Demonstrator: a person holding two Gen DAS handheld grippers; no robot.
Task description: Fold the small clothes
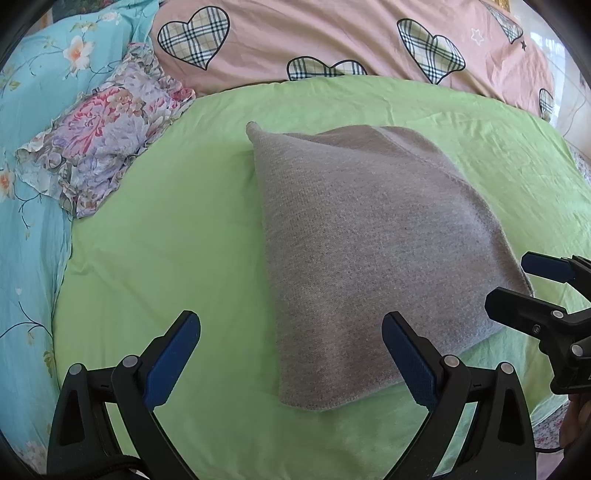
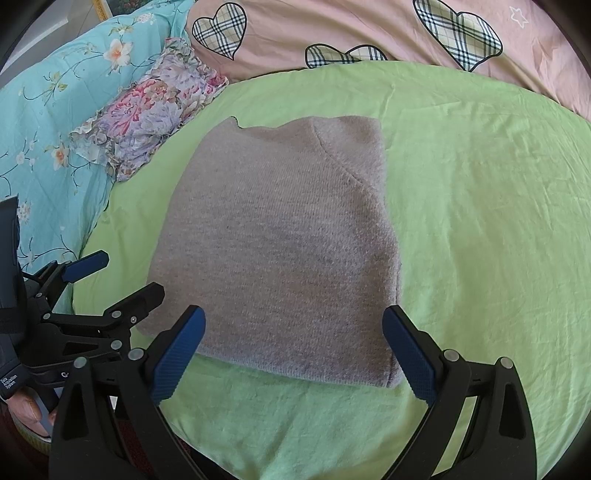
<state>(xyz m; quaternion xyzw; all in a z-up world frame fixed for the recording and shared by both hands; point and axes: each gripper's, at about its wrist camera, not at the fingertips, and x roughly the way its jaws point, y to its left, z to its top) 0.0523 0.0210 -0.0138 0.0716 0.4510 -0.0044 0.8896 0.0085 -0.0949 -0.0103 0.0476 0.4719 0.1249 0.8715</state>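
A grey knitted garment (image 1: 369, 251) lies folded into a compact block on the green sheet (image 1: 166, 240); it also shows in the right wrist view (image 2: 280, 243). My left gripper (image 1: 291, 354) is open and empty, just short of the garment's near left corner. My right gripper (image 2: 293, 350) is open and empty over the garment's near edge. The right gripper shows at the right edge of the left wrist view (image 1: 517, 284), and the left gripper at the left of the right wrist view (image 2: 122, 273), each beside the garment.
A flowered cloth (image 1: 103, 129) lies folded at the left edge of the green sheet (image 2: 480, 221). A turquoise flowered quilt (image 1: 33, 184) lies to the left and a pink quilt (image 1: 332, 33) with plaid hearts behind.
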